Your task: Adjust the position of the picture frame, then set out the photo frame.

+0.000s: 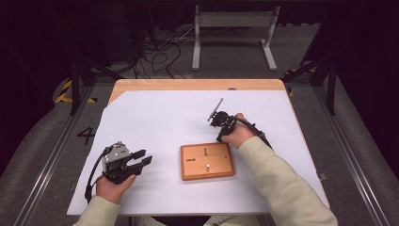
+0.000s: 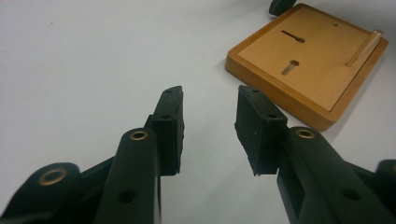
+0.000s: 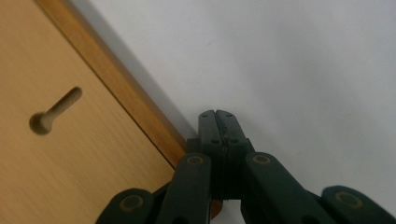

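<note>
While my right gripper (image 1: pixel 221 136) sits pinched tight, jaws pressed together on nothing, it's nosing down right against the far right corner of the wooden board (image 1: pixel 207 161), tips at the frame's outer edge on the white table cover (image 1: pixel 155 117). From the right gripper view I see the raised rim and one keyhole slot (image 3: pixel 55 111) just beside the closed tips. Over on the left, my left gripper (image 1: pixel 143 157) is parked well apart from the board, jaws standing partly open with bare table between the pads (image 2: pixel 170 130).

On the board itself, one light peg (image 1: pixel 206 165) stands up near the near edge; two keyhole slots sit empty. So as I read it, the work is barely begun: I'm bracing or nudging the board with the shut right tips, and nothing is picked up yet. Seizing that peg, or shifting the board, all remains to do.
</note>
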### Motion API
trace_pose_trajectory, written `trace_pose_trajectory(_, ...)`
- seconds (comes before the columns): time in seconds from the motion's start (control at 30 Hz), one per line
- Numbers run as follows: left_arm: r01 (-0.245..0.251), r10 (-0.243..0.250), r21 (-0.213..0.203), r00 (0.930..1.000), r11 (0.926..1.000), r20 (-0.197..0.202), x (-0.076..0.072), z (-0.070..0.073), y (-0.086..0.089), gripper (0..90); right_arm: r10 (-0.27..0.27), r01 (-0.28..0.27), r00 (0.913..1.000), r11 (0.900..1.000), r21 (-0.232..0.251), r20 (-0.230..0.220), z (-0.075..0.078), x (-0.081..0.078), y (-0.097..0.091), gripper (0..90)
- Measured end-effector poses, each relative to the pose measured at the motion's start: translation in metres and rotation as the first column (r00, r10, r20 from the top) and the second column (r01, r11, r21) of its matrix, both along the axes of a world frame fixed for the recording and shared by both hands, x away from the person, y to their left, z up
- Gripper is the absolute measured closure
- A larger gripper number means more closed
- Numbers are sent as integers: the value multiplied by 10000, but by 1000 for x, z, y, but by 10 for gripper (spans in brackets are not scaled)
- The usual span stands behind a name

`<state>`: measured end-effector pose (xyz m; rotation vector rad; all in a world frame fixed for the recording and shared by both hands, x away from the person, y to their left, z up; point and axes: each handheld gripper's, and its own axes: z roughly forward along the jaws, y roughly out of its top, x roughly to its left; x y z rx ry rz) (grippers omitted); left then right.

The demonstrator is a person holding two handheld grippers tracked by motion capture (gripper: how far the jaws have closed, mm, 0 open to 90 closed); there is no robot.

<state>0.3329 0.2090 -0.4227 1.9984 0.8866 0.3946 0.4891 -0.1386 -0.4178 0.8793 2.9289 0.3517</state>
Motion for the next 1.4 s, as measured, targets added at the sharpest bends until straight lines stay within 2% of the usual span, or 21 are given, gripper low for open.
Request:
trace_pose_trajectory(0.07, 312, -312, 6, 9995, 9995, -29, -1, 1, -5, 640, 13, -13, 10000, 9999, 119, -11, 1, -6, -2, 900)
trace_pose_trajectory(0.1, 337, -339, -114, 9993, 9994, -153, -2, 1, -6, 648, 16, -23, 9997, 9996, 275, 258, 2, -9, -5, 900)
trace_pose_trajectory(0.17, 537, -539, -100, 9984, 9985, -140, -2, 1, -8, 655, -44, 30, 9994, 9992, 400, 348, 3, -12, -6, 900)
trace_pose_trajectory(0.23, 862, -864, -106, 9962, 9962, -108, -2, 2, -12, 675, -207, 91, 9929, 9950, 991, 1169, 11, -23, -13, 898)
trace_pose_trajectory(0.27, 1083, -1085, -150, 9940, 9940, -114, -4, 2, -16, 685, -325, 15, 9822, 9862, 1655, 1848, 18, -36, -20, 875)
trace_pose_trajectory(0.47, 1548, -1548, -13, 9879, 9880, -103, -6, 4, -24, 687, -272, -548, 9606, 9572, 2843, 2766, 28, -76, -43, 831)
trace_pose_trajectory(0.53, 1503, -1504, -240, 9886, 9884, -22, -8, 6, -24, 669, -322, -689, 9565, 9408, 3318, 2900, 30, -87, -50, 813)
trace_pose_trajectory(0.6, 1525, -1518, -478, 9883, 9872, 178, -8, 8, -24, 632, -534, -886, 9416, 9133, 3976, 3325, 31, -96, -60, 771)
trace_pose_trajectory(0.63, 1533, -1516, -509, 9878, 9869, 345, -8, 9, -24, 617, -722, -997, 9315, 8918, 4414, 3564, 32, -101, -66, 761)
trace_pose_trajectory(0.7, 1328, -1290, -691, 9901, 9887, 558, -8, 10, -24, 616, -1047, -994, 9228, 8650, 4918, 3707, 32, -106, -75, 705)
trace_pose_trajectory(0.73, 1224, -1172, -871, 9912, 9887, 617, -6, 10, -24, 608, -1153, -986, 9195, 8579, 5043, 3759, 33, -107, -78, 681)
trace_pose_trajectory(0.77, 1120, -1064, -1026, 9926, 9884, 584, -5, 10, -25, 591, -1375, -933, 9135, 8452, 5262, 3828, 34, -111, -82, 675)
trace_pose_trajectory(0.8, 1120, -1064, -1026, 9926, 9884, 584, -5, 10, -25, 566, -1375, -933, 9135, 8452, 5262, 3828, 34, -111, -82, 675)
trace_pose_trajectory(0.83, 959, -912, -1001, 9946, 9903, 501, -4, 9, -27, 566, -1476, -915, 9124, 8355, 5417, 3818, 34, -114, -85, 675)
trace_pose_trajectory(0.93, 883, -849, -726, 9952, 9934, 486, -2, 8, -33, 460, -1755, -880, 8990, 8250, 5582, 4013, 37, -123, -95, 649)
trace_pose_trajectory(1.03, 1071, -1062, -666, 9942, 9920, 163, 1, 8, -39, 362, -1933, -872, 8873, 8213, 5638, 4188, 38, -128, -102, 639)
trace_pose_trajectory(1.1, 1460, -1450, -735, 9892, 9865, 196, 4, 6, -43, 288, -2060, -866, 8797, 8167, 5705, 4286, 38, -131, -108, 626)
trace_pose_trajectory(1.17, 1838, -1821, -778, 9829, 9799, 290, 6, 2, -48, 210, -2119, -842, 8758, 8176, 5696, 4337, 36, -132, -113, 618)
trace_pose_trajectory(1.33, 2171, -2160, -759, 9761, 9732, 223, 2, 2, -59, 259, -2290, -682, 8754, 8133, 5778, 4256, 32, -133, -121, 614)
trace_pose_trajectory(1.37, 2347, -2345, -747, 9721, 9692, 107, 1, 3, -62, 296, -2283, -680, 8766, 8128, 5786, 4237, 32, -134, -121, 614)
trace_pose_trajectory(1.4, 2353, -2350, -800, 9719, 9686, 133, 0, 3, -64, 303, -2191, -720, 8811, 8136, 5769, 4191, 31, -134, -122, 615)
